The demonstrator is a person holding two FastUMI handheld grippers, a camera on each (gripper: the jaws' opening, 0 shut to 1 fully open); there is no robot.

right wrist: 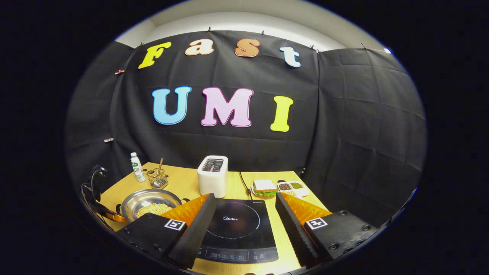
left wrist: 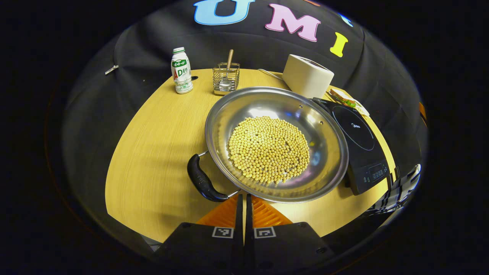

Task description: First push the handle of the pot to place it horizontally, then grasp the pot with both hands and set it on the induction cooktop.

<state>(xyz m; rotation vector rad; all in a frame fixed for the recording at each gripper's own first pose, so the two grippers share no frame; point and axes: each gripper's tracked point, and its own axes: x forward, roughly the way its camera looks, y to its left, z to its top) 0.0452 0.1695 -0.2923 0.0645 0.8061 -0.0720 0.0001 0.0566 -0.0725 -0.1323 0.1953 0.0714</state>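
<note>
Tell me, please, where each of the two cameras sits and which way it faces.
Left gripper view: rides on the left gripper, low over the table's near edge, facing the pot of beans; its own fingers, closed, show just before the rim, beside the pot's handle.
Right gripper view: rides on the right gripper, aimed over the cooktop at the wall; its own fingers, open, flank the cooktop.
Shared: pot, cooktop, toaster, bottle, wire basket, sandwich.

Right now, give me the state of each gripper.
Left gripper: shut, holding nothing, fingertips near the pot rim.
Right gripper: open, holding nothing, above the cooktop.
</note>
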